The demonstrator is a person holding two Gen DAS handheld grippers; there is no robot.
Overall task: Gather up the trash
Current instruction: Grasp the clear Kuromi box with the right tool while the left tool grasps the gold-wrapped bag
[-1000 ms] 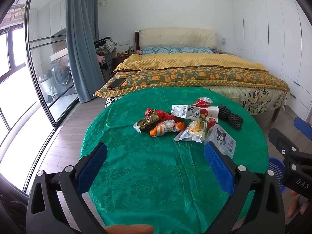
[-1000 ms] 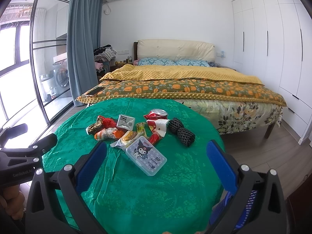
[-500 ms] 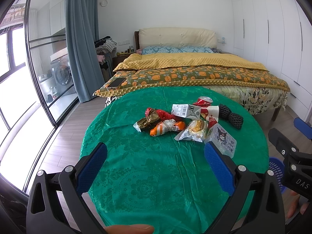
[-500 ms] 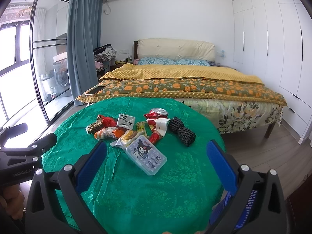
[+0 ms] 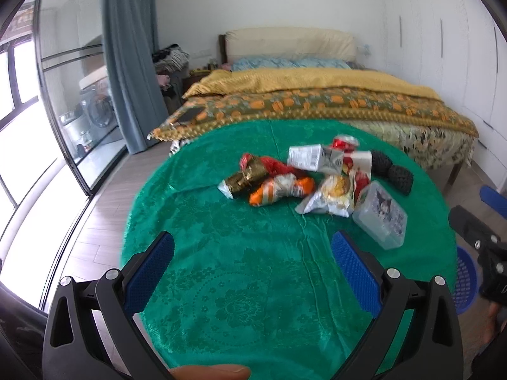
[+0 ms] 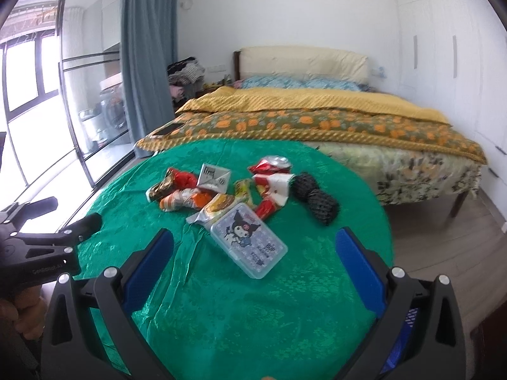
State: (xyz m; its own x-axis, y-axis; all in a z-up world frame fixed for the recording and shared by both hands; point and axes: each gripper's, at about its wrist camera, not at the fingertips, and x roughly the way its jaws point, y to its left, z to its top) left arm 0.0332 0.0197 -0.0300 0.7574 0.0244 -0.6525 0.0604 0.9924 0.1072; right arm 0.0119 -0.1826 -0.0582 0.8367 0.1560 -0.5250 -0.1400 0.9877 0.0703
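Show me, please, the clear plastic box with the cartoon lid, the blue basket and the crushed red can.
clear plastic box (image 6: pixel 250 242): right wrist view, middle of its lid.
blue basket (image 5: pixel 465 280): left wrist view, its mesh wall.
crushed red can (image 6: pixel 272 163): right wrist view, its side.

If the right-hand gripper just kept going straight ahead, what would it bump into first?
Probably the clear plastic box with a cartoon lid, lying nearest between the open right gripper fingers on the green tablecloth. Depth is unclear; it might pass above it.
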